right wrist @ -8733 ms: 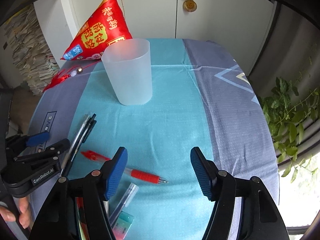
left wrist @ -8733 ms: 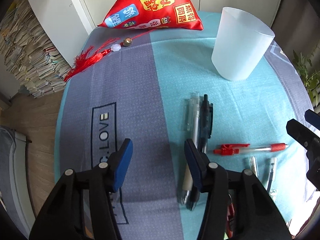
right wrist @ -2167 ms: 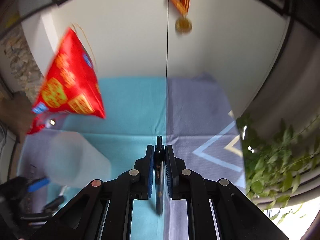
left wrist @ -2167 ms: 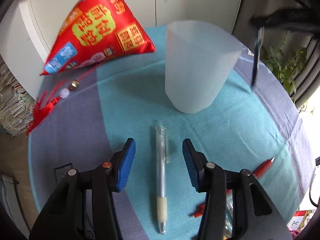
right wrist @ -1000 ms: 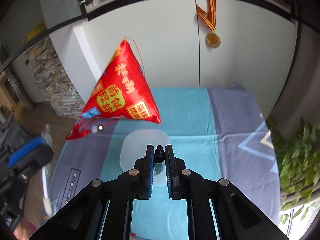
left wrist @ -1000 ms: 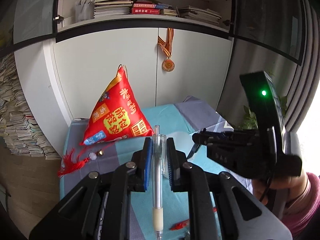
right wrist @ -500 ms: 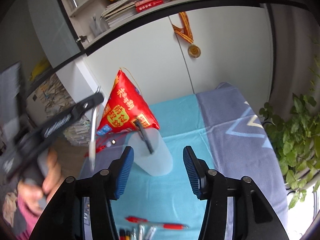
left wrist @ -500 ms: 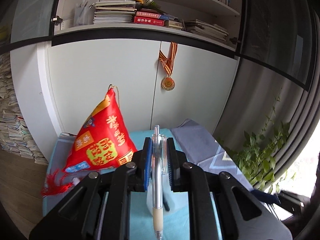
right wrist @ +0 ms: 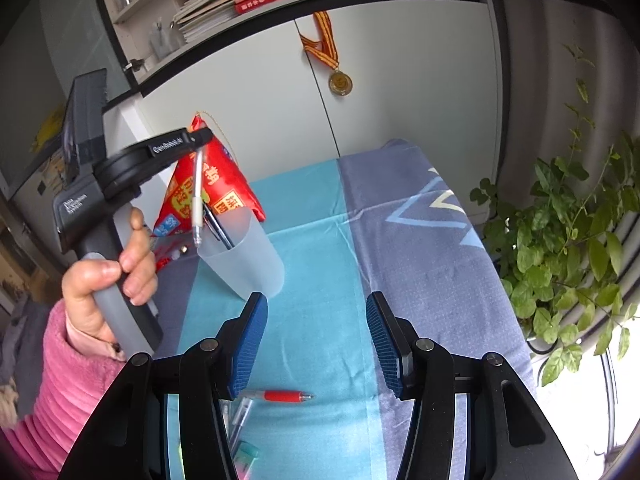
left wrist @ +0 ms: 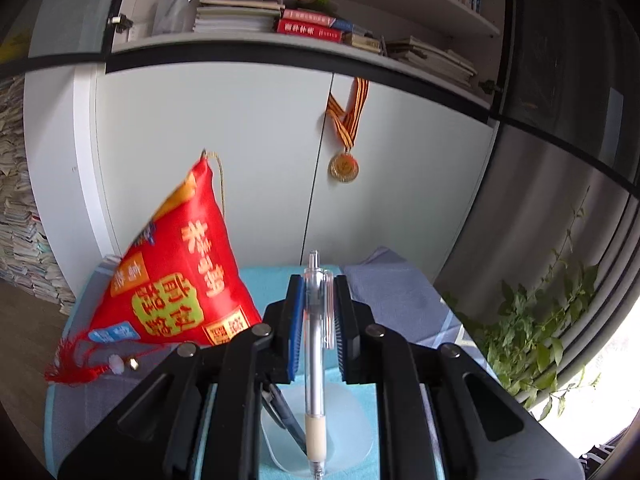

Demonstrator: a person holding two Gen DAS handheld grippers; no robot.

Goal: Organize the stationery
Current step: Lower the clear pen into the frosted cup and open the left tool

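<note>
My left gripper (left wrist: 316,292) is shut on a clear pen (left wrist: 315,360) that hangs tip-down over the frosted plastic cup (left wrist: 348,420). A black pen (left wrist: 284,412) leans inside the cup. The right wrist view shows the same left gripper (right wrist: 200,136) above the cup (right wrist: 248,256), with the clear pen's (right wrist: 197,196) tip at the cup's rim beside the black pen (right wrist: 218,226). My right gripper (right wrist: 316,340) is open and holds nothing, a little in front of the cup. Below it a red pen (right wrist: 280,395) lies on the teal cloth with more clear pens (right wrist: 240,416).
A red pyramid cushion (left wrist: 176,280) with a tassel (left wrist: 76,368) stands behind the cup at the left. A hand in a pink sleeve (right wrist: 100,280) holds the left gripper. White cabinet doors with a medal (right wrist: 340,82) stand behind the table; a plant (right wrist: 568,240) is at the right edge.
My right gripper has opened, left the black pen in the cup and drawn back. My left gripper has carried the clear pen over the cup.
</note>
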